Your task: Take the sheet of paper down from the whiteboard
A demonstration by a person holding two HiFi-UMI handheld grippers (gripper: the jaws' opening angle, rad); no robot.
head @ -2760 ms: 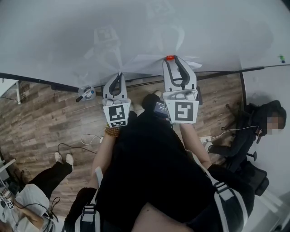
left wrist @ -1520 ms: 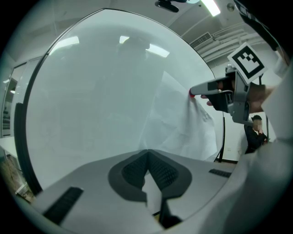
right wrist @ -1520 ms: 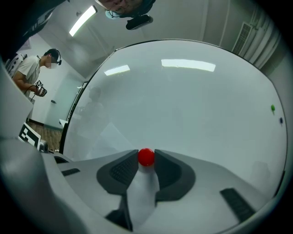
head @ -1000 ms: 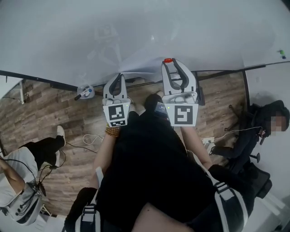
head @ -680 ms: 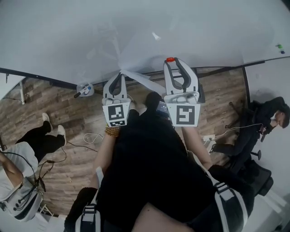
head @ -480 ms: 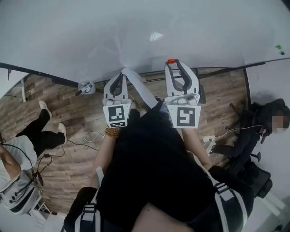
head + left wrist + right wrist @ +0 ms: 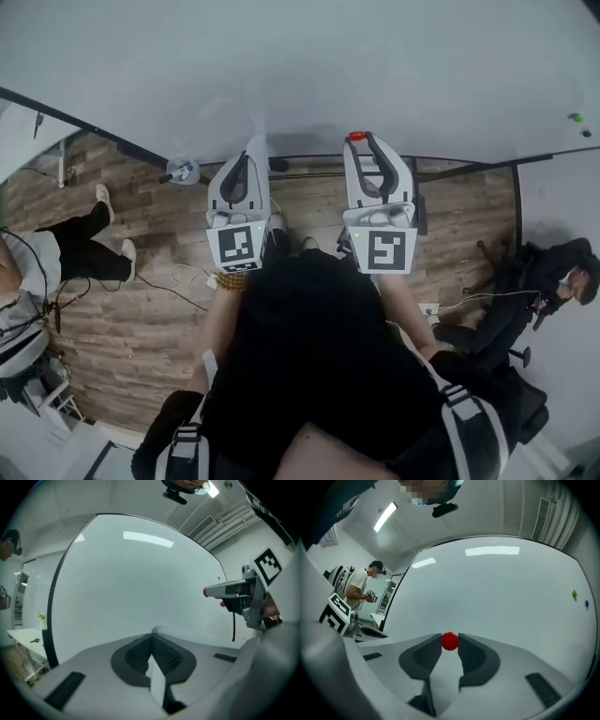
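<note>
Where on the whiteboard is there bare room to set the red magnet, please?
Nearly everywhere: the whiteboard is bare from its left frame across to the green dot near its right edge. Only that spot, with a blue dot beside it, is taken.

3 cams, all on whiteboard (image 7: 300,66).
Head cam: steep down over left gripper (image 7: 246,157) & right gripper (image 7: 364,141); gripper cams: level, close to board, left one catching right gripper.
</note>
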